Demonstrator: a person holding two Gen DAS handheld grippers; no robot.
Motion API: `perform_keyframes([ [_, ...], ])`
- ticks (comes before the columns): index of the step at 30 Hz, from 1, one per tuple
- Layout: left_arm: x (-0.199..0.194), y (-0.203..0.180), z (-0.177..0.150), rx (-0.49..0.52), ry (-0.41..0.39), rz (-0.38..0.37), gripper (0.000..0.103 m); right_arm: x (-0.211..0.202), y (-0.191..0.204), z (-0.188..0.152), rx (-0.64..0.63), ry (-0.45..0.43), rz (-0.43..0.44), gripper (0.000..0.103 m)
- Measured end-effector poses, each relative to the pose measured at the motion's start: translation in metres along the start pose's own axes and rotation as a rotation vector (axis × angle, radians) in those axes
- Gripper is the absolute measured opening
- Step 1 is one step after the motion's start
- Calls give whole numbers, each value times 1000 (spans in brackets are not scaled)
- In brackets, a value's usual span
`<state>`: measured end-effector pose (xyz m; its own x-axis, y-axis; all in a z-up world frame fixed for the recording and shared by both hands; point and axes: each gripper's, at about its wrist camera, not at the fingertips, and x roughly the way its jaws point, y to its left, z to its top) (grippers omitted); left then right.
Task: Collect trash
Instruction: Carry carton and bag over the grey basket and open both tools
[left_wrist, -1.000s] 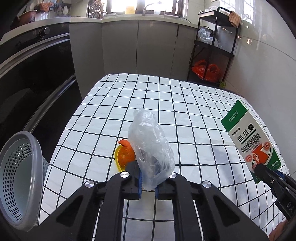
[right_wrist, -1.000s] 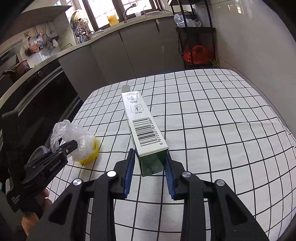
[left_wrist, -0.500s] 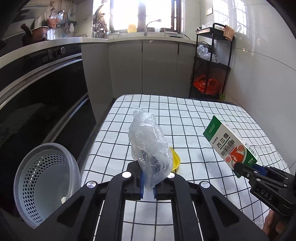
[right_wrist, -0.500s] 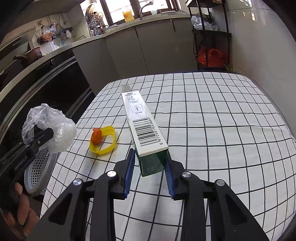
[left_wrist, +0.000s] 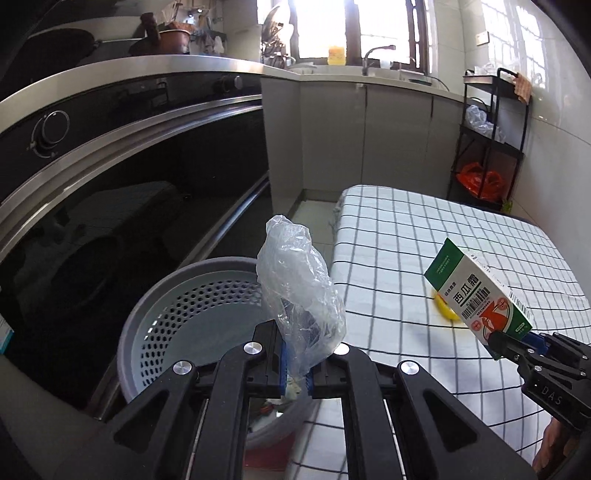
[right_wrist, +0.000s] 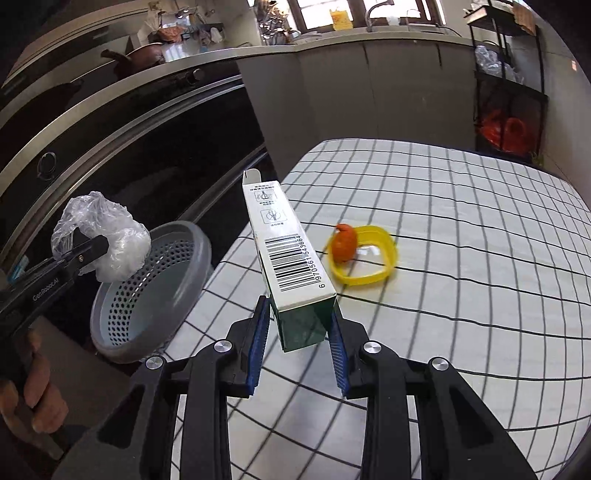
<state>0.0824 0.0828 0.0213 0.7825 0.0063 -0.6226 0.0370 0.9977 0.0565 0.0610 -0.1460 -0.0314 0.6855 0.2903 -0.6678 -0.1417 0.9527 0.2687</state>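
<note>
Beside the checked table's (right_wrist: 461, 229) left edge stands a basket (left_wrist: 192, 314), over which the left gripper (left_wrist: 295, 369) clamps a bag (left_wrist: 299, 295), while the right gripper (right_wrist: 299, 332) clamps a carton (right_wrist: 284, 251).

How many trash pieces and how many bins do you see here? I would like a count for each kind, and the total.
Plastic bag: 1
Carton box: 1
Yellow ring: 1
Orange scrap: 1
Grey perforated bin: 1
Total: 5
</note>
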Motion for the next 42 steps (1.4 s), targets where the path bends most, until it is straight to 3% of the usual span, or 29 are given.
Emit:
perform_keyframes([
  [7, 8, 61, -17, -76, 18, 41, 7, 22, 57, -1, -48, 18, 71, 30],
  [16, 37, 98, -30, -105, 74, 71, 8, 54, 122, 8, -142, 32, 97, 30],
  [24, 58, 128, -33, -210, 150, 11, 8, 81, 145, 12, -173, 89, 96, 30],
  [42, 80, 134, -40, -234, 213, 11, 10, 114, 160, 16, -185, 166, 70, 30],
])
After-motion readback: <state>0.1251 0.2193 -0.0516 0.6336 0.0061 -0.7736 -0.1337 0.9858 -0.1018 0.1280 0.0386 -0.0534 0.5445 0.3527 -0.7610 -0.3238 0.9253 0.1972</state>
